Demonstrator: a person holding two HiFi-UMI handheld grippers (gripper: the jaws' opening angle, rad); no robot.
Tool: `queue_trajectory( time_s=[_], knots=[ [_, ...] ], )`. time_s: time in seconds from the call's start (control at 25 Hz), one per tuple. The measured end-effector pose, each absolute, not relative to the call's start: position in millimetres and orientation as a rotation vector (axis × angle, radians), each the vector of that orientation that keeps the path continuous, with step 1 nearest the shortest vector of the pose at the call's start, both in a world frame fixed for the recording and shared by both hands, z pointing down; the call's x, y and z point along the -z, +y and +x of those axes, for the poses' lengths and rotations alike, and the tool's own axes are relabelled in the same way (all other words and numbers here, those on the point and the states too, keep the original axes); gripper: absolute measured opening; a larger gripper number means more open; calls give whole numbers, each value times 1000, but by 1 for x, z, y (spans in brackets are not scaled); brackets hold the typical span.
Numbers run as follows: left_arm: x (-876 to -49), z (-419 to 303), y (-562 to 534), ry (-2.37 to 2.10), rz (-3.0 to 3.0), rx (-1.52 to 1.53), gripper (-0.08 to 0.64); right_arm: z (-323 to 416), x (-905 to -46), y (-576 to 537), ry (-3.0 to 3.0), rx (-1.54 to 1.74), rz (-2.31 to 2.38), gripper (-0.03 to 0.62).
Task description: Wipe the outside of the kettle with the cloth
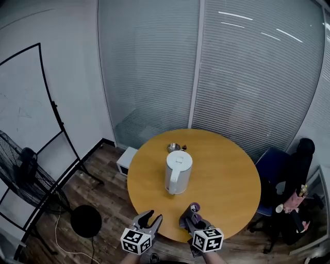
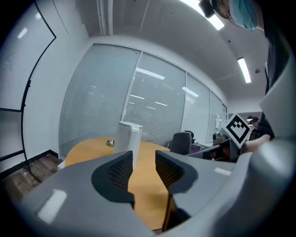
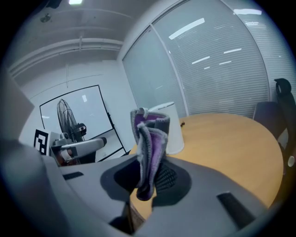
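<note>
White kettle (image 1: 178, 172) upright near the middle of the round bench (image 1: 227, 175). Small metal bowl (image 1: 174, 147) just behind it, toward the far edge. Left tool (image 1: 152, 216) over the near edge, jaws wide, nothing between. Right tool (image 1: 192, 212) beside it, clamped on grey-purple cloth (image 3: 149, 148), which stands up bunched.

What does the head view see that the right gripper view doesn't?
Only the head view: the small metal bowl behind the kettle, and the white box on the floor. Only the right gripper view: the ceiling light. Both: the kettle, the round table, the fan, and the purple cloth pinched in the jaws of the right gripper.
</note>
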State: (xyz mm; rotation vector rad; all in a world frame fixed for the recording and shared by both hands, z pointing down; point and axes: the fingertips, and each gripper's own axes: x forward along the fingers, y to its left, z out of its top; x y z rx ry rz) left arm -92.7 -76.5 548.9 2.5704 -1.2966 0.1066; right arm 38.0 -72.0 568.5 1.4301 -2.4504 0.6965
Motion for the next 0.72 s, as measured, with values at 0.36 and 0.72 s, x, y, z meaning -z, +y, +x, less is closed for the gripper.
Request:
queue_trajectory(
  time_s=[0.36, 0.72],
  knots=[
    [-547, -114, -133, -1114, 2684, -173, 140, 13, -569, -112, -2377, -728, 1601, 58],
    [-554, -81, -165, -1022, 2714, -179, 140, 30, -566, -153, -2348, -708, 1654, 58]
  ],
)
